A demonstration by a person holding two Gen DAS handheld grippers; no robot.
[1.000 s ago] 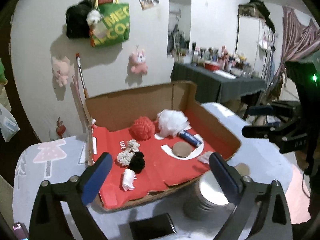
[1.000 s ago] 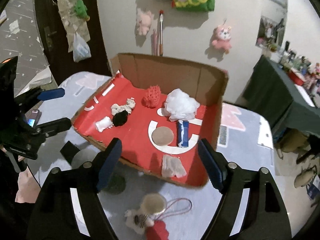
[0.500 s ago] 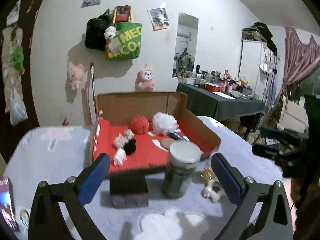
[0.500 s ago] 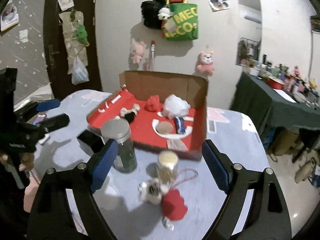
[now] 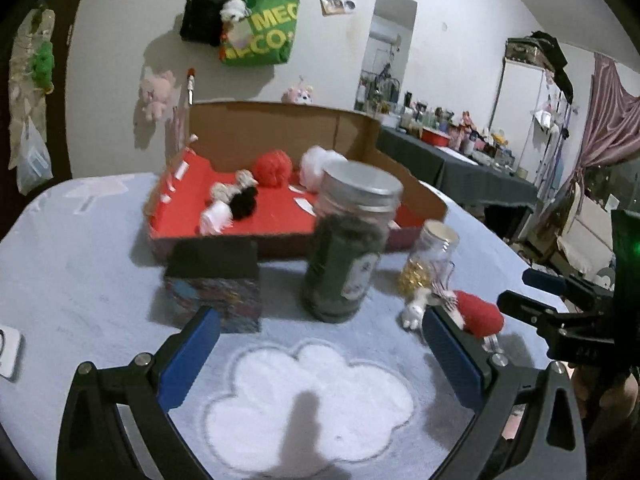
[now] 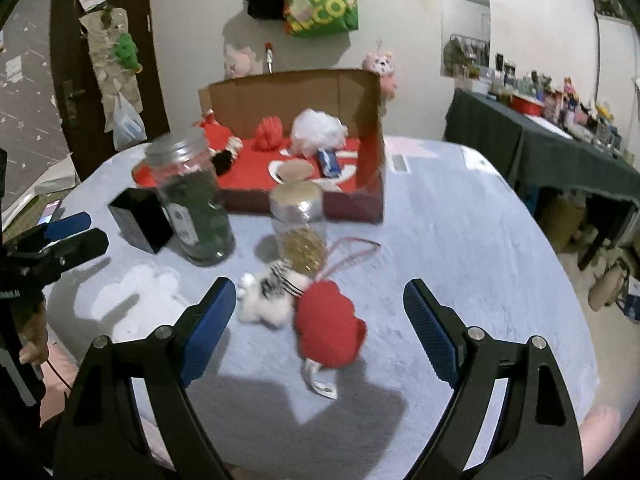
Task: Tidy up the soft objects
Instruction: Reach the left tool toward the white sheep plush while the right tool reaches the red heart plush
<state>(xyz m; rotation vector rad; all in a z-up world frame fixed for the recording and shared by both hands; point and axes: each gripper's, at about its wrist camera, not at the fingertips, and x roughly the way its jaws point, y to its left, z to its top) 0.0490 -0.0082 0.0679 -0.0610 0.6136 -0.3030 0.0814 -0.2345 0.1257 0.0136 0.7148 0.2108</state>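
A small plush toy with a red hat [image 6: 326,330] and white body [image 6: 264,304] lies on the blue tablecloth between my right gripper's [image 6: 316,326] open fingers. It also shows in the left wrist view [image 5: 478,316]. A red-lined cardboard box [image 6: 372,148] holds a red pom [image 6: 270,132], a white puff [image 6: 318,130], a black pom [image 5: 244,202] and small white pieces. My left gripper [image 5: 318,358] is open and empty above a white cloud patch [image 5: 308,396].
A tall jar with dark green contents [image 5: 350,240], a smaller jar with gold contents [image 6: 298,226] and a black box [image 5: 214,276] stand in front of the cardboard box. A phone [image 5: 8,350] lies at the table's left edge. Plush toys and bags hang on the wall.
Both grippers have dropped and pulled back from over the box to low above the table. The jars, black box and plush toy now stand close in front of them.
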